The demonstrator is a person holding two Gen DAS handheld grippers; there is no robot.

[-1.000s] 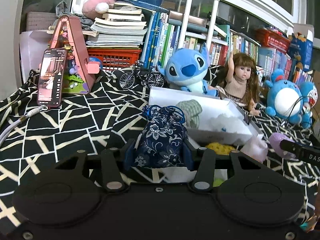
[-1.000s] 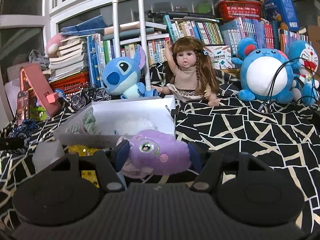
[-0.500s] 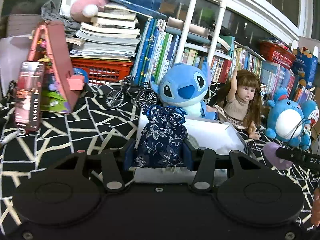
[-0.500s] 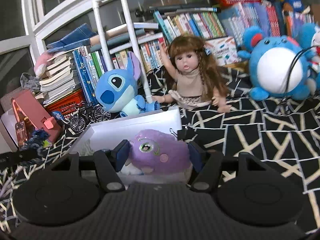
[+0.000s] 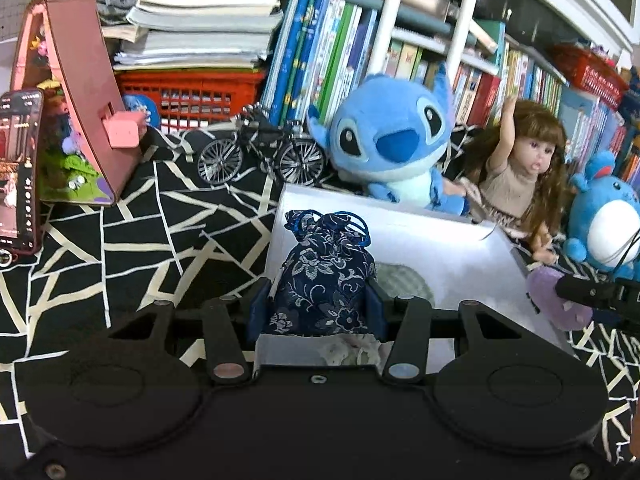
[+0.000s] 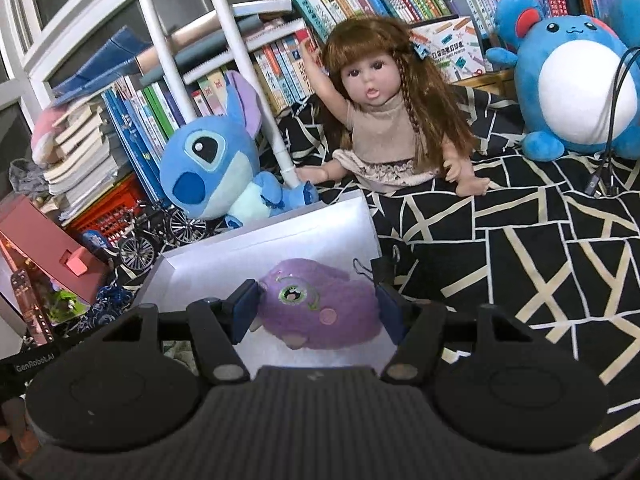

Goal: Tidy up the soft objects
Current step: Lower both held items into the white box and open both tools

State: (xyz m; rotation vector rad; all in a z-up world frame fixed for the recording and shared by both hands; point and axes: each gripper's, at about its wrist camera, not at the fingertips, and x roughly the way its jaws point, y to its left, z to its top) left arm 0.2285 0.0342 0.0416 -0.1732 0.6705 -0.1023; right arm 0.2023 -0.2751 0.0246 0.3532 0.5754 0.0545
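1. The white open-topped cardboard box [image 5: 432, 240] is sitting on the black cloth with cream geometric lines [image 5: 132, 240], in front of a blue plush alien toy with big ears [image 5: 392, 140] and a long-haired doll in a beige dress [image 5: 528, 168]. It is filling more of both views than a second ago.
2. The purple round plush creature with a green eye patch [image 6: 320, 304] is being gripped by the right gripper [image 6: 318, 312], whose blue pads are pressing on its two sides. It is hanging over the box's white interior, whereas a second ago it was in front of the box's near wall.
3. The navy drawstring pouch of floral brocade fabric with a blue cord [image 5: 326, 280] is being clamped upright by the left gripper [image 5: 316, 312], its jaws set narrow around it. It is now showing over the box's left end; earlier it was over the cloth, short of the box.
4. A grey-green knitted item [image 5: 404, 284] is lying inside the box, mostly hidden behind the pouch and the gripper.
5. Something pale and lumpy [image 5: 352, 352] is showing just below the pouch; what it is cannot be made out.
6. In the left wrist view the right gripper is reaching in at the right edge, mostly cut off.
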